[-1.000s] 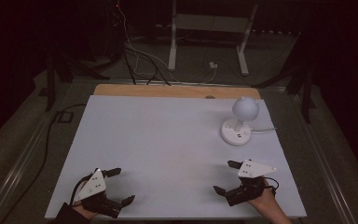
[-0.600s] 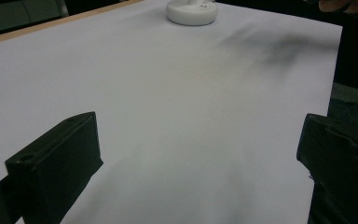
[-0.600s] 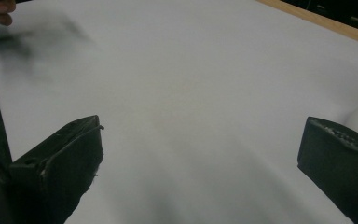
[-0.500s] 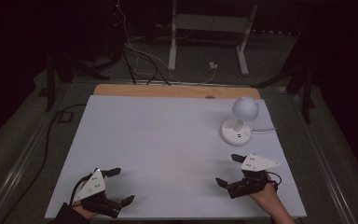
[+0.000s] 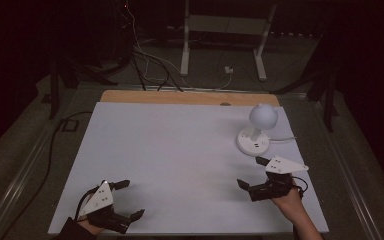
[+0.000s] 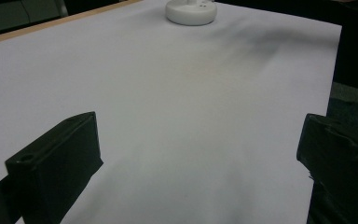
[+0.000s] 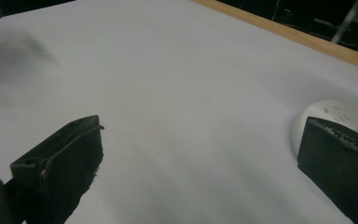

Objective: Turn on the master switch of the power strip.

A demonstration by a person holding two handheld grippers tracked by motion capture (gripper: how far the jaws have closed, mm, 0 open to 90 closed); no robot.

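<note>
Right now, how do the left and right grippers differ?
The left gripper sits at the table's near left corner, far from the white lamp; the right gripper is just in front of the lamp's base. Both are open and hold nothing.

One lamp [image 5: 256, 131], apparently; two tools.

White lamp [image 5: 256, 131], round globe head on a short stem, flat round base, upright near the table's far right, just beyond the right gripper [image 5: 254, 172]
</note>
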